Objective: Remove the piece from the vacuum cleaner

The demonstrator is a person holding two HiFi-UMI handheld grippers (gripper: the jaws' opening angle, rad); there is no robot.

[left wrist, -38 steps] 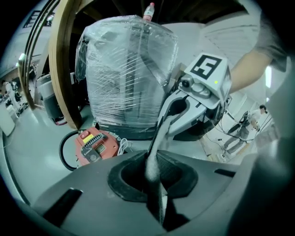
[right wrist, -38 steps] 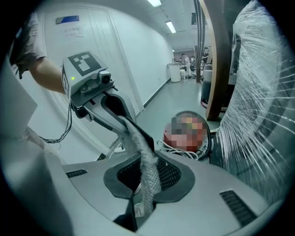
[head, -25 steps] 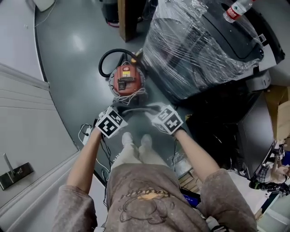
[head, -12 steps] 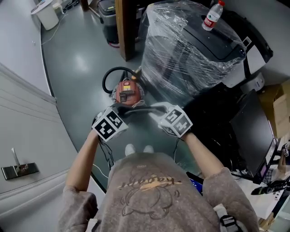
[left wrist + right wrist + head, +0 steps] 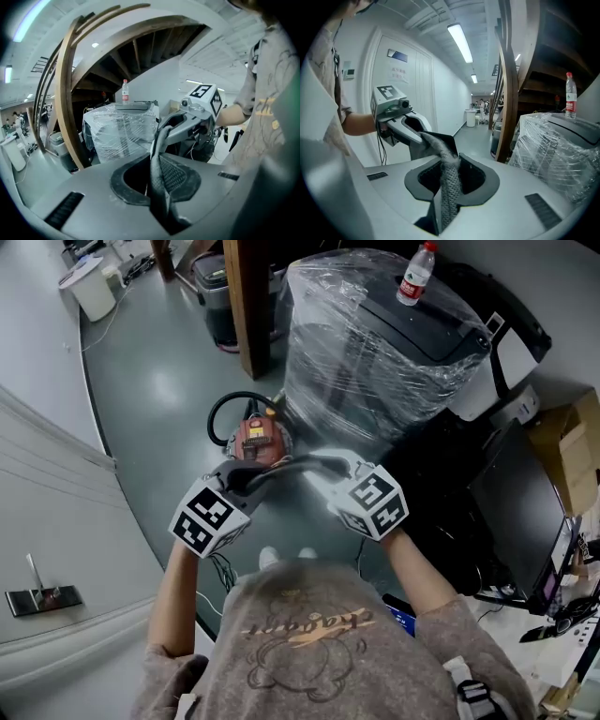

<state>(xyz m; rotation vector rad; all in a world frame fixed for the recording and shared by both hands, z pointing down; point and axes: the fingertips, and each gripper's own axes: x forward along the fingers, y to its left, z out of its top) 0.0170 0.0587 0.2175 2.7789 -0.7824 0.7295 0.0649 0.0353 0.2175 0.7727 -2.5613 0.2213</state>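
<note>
The left claw (image 5: 236,481) and the right claw (image 5: 339,468), whose jaws have just been opening slightly, each pinch an end of the grey mesh fabric piece (image 5: 284,469), above the round red vacuum cleaner (image 5: 258,439).

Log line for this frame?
left gripper: shut on mesh piece | right gripper: holds piece, jaws just opening | vacuum cleaner: on floor
</note>
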